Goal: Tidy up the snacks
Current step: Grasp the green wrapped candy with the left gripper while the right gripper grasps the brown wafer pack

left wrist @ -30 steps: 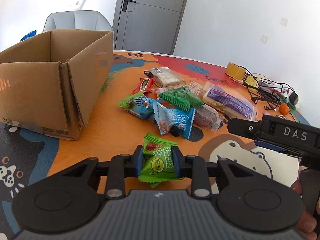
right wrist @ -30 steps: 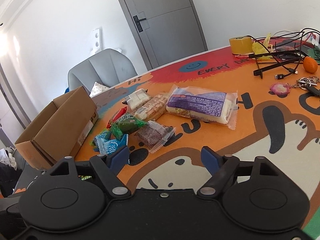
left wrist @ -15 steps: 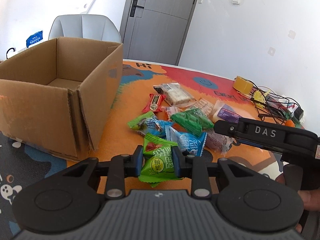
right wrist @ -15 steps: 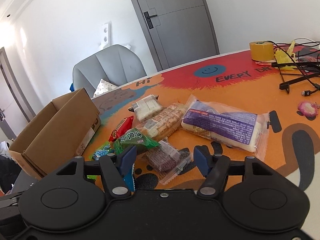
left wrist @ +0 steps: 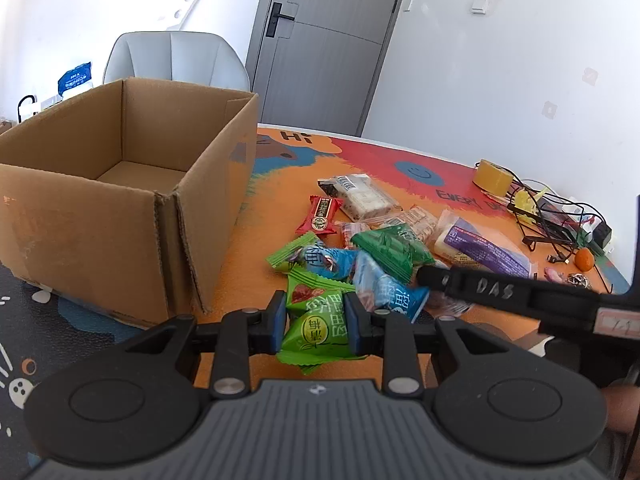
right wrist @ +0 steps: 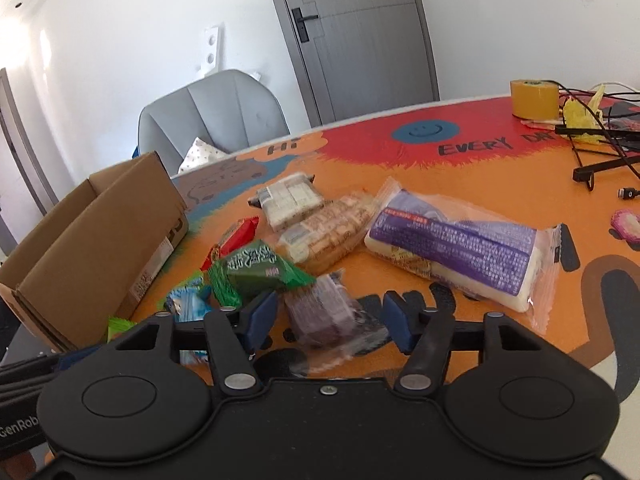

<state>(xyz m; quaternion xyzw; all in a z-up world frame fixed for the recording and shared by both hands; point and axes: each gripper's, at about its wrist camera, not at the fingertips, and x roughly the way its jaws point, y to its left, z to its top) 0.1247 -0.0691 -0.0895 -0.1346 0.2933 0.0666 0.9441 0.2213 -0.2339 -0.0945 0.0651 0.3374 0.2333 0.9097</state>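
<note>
Left gripper (left wrist: 316, 326): lower centre of the left wrist view, jaws clamped on a light green snack packet (left wrist: 316, 330), held clear of the table.

Right gripper (right wrist: 330, 318): lower centre of the right wrist view, jaws part-way apart and just been closing, with a clear-wrapped dark purple snack (right wrist: 326, 314) lying between them; the left pad sits close to the wrapper, the right pad stands apart from it, no grip visible.

Cardboard box (left wrist: 120, 200): left of the left wrist view, open-topped, nothing seen inside, standing on the table (left wrist: 260, 248).

Snack pile: centre of both views, just right of the box. Includes a dark green packet (right wrist: 256, 270), a red packet (right wrist: 236, 236), blue packets (left wrist: 384, 292), a biscuit pack (right wrist: 328, 232) and a long purple-labelled pack (right wrist: 460, 248).

Yellow tape roll (right wrist: 534, 98): upper right of the right wrist view, beside tangled cables (right wrist: 600, 148).
</note>
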